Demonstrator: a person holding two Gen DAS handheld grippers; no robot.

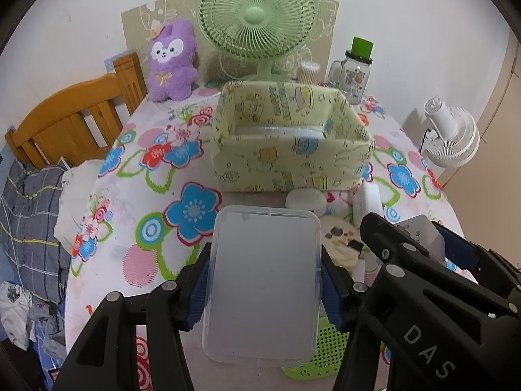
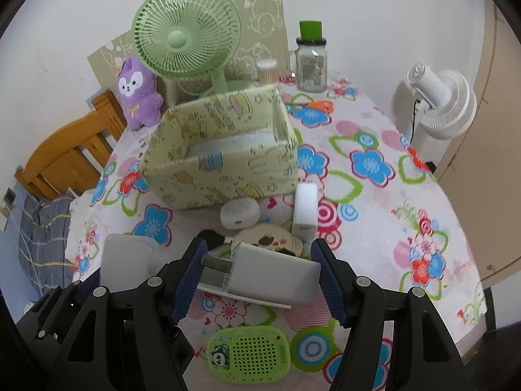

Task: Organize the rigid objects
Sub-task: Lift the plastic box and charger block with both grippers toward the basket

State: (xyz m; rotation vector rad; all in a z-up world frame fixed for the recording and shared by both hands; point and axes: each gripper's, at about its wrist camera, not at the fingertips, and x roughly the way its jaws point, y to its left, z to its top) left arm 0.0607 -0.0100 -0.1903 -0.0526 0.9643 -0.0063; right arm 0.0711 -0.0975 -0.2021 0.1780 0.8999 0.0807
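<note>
Table (image 2: 439,215) with flowered cloth carries pale yellow printed fabric storage box (image 1: 286,156), empty-looking apart from a white liner. Left gripper (image 1: 263,288) clamped on frosted clear plastic rectangular case (image 1: 263,283), lifted above table. Right gripper (image 2: 257,275) clamped on white plug-in charger block (image 2: 276,273), also airborne. Green perforated oval gadget (image 2: 249,355) lies below.

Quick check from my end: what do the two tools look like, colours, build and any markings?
Both match. The left tool and the right tool have black plastic linkage arms joined by silver round rivets, ending in fingers faced with ribbed dark blue pads. In the left wrist view, the right tool's body carries white letters "DAS". No cables, hands or sleeves show.
</note>
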